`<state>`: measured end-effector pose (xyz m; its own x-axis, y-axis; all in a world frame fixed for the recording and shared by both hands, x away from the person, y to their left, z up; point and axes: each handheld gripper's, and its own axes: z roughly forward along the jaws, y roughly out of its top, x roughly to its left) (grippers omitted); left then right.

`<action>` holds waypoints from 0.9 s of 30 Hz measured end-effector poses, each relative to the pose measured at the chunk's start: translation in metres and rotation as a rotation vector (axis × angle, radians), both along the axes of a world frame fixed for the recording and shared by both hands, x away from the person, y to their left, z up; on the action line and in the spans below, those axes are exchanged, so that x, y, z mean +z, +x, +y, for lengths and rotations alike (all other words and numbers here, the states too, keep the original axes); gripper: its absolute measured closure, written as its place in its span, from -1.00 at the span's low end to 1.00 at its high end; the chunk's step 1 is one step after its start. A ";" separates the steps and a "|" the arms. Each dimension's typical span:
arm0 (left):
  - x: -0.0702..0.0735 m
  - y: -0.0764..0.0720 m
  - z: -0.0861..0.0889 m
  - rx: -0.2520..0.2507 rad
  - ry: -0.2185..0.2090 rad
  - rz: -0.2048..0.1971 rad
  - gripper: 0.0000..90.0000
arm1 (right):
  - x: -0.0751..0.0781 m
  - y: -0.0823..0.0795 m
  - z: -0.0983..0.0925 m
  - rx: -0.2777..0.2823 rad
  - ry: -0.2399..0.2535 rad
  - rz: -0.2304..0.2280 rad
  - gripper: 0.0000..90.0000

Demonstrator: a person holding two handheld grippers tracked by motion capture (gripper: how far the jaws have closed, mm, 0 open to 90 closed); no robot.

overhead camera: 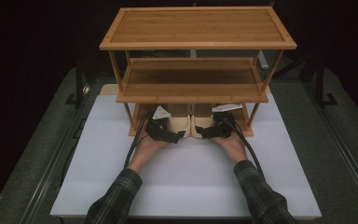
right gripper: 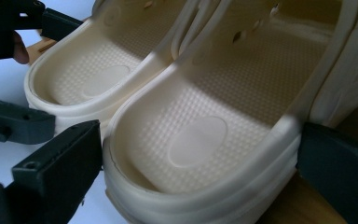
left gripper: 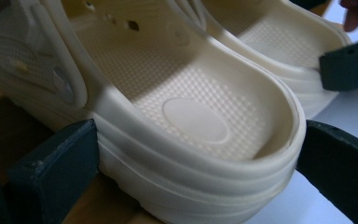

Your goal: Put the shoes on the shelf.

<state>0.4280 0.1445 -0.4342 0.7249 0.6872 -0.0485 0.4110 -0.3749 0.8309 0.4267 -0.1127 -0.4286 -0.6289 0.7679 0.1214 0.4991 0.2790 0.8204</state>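
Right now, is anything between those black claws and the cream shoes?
Nothing visible. The left gripper has its jaws on either side of the left clog's heel, and the right gripper straddles the right clog's heel likewise.

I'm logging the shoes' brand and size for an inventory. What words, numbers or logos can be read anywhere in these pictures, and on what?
No text can be read.
Left clog: smooth oval heel patch, blank; the round strap rivet is too blurred to read.
Right clog: oval heel patch, also blank.
Bamboo rack: no label in sight.
Left tongs and right tongs: no markings legible.
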 end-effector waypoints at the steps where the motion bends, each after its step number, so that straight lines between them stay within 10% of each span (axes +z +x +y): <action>1: 0.000 0.002 -0.001 0.007 0.001 -0.009 -1.00 | -0.001 0.001 0.000 -0.005 0.003 -0.004 -0.99; 14: -0.002 0.018 -0.004 0.017 0.023 -0.028 -1.00 | -0.003 0.007 0.005 -0.079 0.010 0.048 -0.99; 27: 0.004 0.009 0.008 0.004 0.027 -0.011 -1.00 | 0.001 0.001 -0.003 -0.064 -0.019 -0.017 -0.99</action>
<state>0.4368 0.1524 -0.4298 0.7222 0.6913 -0.0222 0.4036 -0.3951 0.8252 0.4277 -0.1157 -0.4274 -0.5806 0.8084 0.0965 0.5026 0.2627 0.8236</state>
